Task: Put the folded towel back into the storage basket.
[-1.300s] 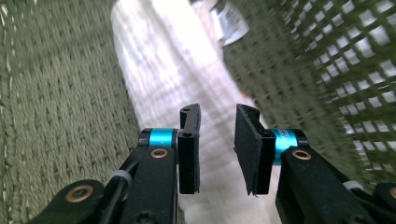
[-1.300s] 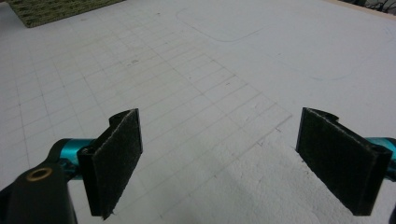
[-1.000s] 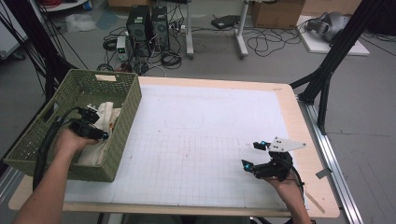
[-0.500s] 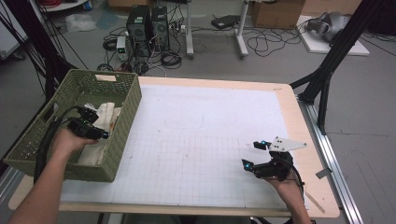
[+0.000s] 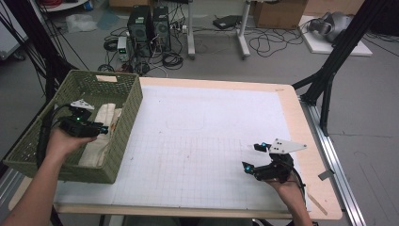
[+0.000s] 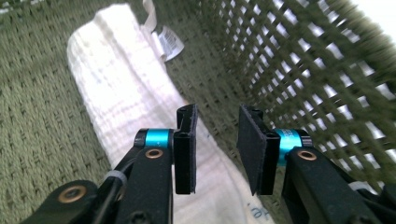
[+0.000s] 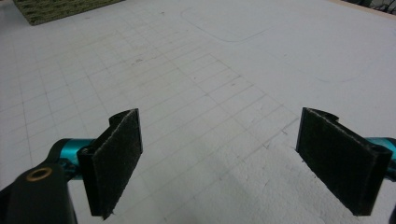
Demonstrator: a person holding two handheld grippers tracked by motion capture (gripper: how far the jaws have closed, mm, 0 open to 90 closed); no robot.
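The white cloth (image 6: pixel 126 102) lies rolled on the floor of the green basket (image 5: pixel 123 136), along its right-hand wall, a label at its far end. Just above it hangs the left tool (image 5: pixel 96 128), whose jaws have just been opening and stand apart with nothing pinched between them (the cloth sits below the pads). This looks like a release into the basket; next the hand should lift clear. The right tool (image 5: pixel 251 157) waits wide apart over the counter (image 5: pixel 197 141).
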